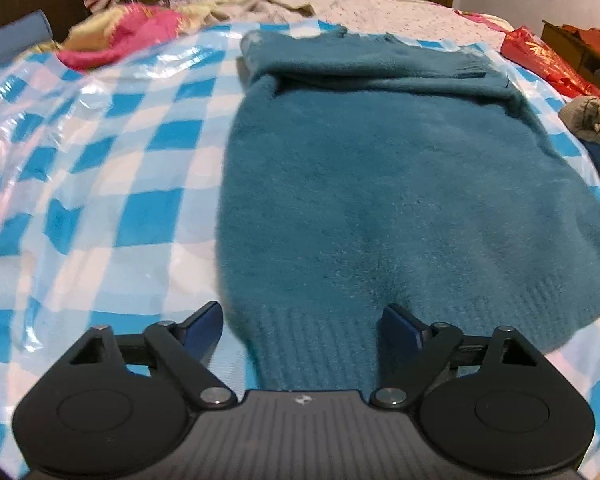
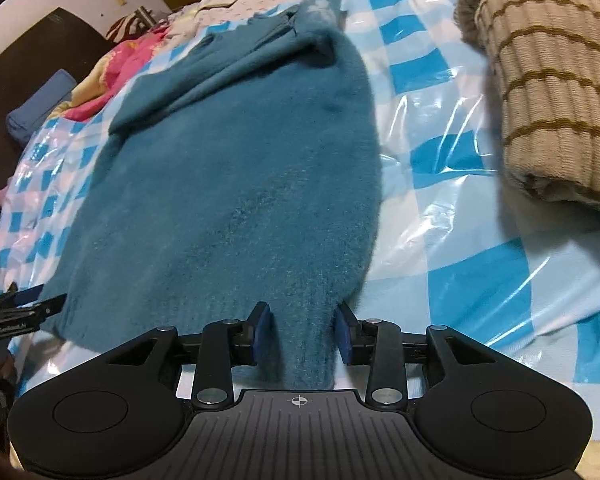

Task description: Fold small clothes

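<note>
A fuzzy teal sweater (image 1: 380, 184) lies flat on a blue-and-white checked plastic sheet (image 1: 112, 152), its sleeves folded across the top. My left gripper (image 1: 304, 320) is open, its jaws straddling the ribbed hem at the sweater's near left corner. My right gripper (image 2: 303, 320) is open, partly closed around the hem at the sweater (image 2: 236, 168) near right corner; the cloth lies between the pads. The left gripper also shows at the left edge of the right wrist view (image 2: 20, 308).
A folded beige striped knit (image 2: 548, 80) lies right of the sweater on the sheet (image 2: 440, 120). Pink and floral bedding (image 1: 120, 36) is heaped at the far left. A red shiny bag (image 1: 540, 60) and a wooden box sit at the far right. Wardrobes stand behind the bed.
</note>
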Available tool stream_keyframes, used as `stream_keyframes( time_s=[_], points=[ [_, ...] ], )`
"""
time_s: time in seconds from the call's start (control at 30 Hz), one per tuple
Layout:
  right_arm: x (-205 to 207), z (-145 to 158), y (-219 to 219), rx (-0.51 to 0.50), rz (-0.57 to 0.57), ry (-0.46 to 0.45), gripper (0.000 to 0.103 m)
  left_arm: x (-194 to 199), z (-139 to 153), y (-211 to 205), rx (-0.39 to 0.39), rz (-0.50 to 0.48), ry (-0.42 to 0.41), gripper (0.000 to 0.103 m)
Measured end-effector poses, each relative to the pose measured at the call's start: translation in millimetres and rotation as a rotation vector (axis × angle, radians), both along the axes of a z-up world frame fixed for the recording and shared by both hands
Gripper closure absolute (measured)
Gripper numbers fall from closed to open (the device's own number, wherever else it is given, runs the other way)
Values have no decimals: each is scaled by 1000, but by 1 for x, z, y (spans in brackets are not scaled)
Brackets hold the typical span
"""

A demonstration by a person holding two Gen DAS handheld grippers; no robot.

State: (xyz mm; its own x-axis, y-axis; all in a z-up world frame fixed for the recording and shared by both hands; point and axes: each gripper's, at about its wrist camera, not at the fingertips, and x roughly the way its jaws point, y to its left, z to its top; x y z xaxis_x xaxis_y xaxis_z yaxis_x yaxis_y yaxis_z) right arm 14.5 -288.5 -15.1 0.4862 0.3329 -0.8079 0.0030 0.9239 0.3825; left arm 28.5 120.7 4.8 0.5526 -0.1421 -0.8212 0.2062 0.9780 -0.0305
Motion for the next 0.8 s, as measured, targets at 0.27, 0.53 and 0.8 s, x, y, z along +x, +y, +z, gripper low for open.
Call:
stream_keyframes(
  time_s=[0.27,0.53,0.8],
  points=[
    [3,-8,-6,82,9,-3,57,17,-9,18,-100,71,70,16],
    [8,-14,-13,138,-27,23,78,22,-6,11,-132,36,122,58],
    [1,-4,-30,346,-88,0,90,19,0,25,-298,53,151,83]
  ],
)
